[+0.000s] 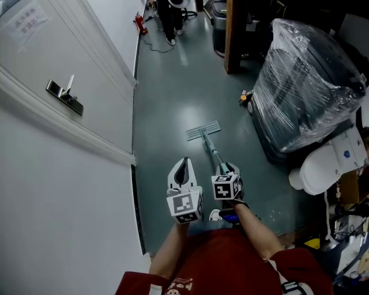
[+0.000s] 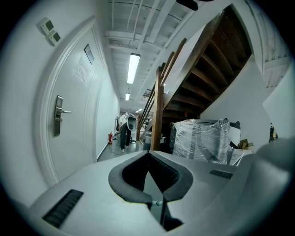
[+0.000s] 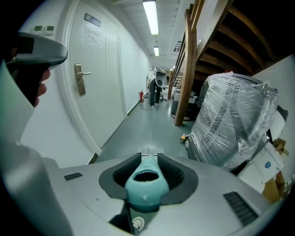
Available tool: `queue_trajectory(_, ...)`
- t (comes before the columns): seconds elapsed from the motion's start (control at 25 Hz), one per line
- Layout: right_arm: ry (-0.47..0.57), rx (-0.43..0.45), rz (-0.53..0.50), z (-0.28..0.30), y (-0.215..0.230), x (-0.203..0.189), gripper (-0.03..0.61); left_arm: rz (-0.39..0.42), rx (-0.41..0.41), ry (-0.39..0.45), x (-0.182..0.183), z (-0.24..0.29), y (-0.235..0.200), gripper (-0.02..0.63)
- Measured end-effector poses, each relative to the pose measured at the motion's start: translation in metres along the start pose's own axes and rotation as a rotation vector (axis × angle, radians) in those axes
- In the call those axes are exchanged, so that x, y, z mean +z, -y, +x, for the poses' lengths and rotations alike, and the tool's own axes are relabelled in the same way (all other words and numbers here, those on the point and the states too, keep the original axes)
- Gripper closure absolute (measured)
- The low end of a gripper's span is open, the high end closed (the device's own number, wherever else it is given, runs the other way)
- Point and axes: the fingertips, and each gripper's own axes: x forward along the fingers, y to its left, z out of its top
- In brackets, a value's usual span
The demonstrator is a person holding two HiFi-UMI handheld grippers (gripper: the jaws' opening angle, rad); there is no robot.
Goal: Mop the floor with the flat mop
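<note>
A flat mop lies with its grey head point(image 1: 203, 130) on the green-grey floor point(image 1: 167, 92), its pole point(image 1: 211, 150) slanting back toward me. My right gripper point(image 1: 226, 170) is shut on the mop's teal handle point(image 3: 146, 184); past it the mop head point(image 3: 151, 151) shows on the floor. My left gripper point(image 1: 183, 171) hangs beside it to the left, level with it, jaws shut and empty point(image 2: 150, 177).
A white door point(image 1: 52, 98) with a lever handle runs along the left. A plastic-wrapped bulky object point(image 1: 305, 86) and a white toilet-like item point(image 1: 323, 167) crowd the right. A wooden post point(image 1: 233, 34) stands ahead. A person point(image 1: 170, 17) bends far down the corridor.
</note>
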Motion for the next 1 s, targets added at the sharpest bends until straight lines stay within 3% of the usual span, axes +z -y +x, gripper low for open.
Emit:
queue_trajectory(0.36, -0.001, -0.005, -0.029, 0.042, -0.008, 0.049, 0.460, -0.008, -0.029, -0.006, 0.013, 0.062, -0.029, 0.598)
queue_trajectory(1.0, -0.017, -0.049, -0.020, 0.134, -0.057, 0.153, 0.460, -0.004, -0.051, 0.027, 0.054, 0.160, -0.140, 0.598)
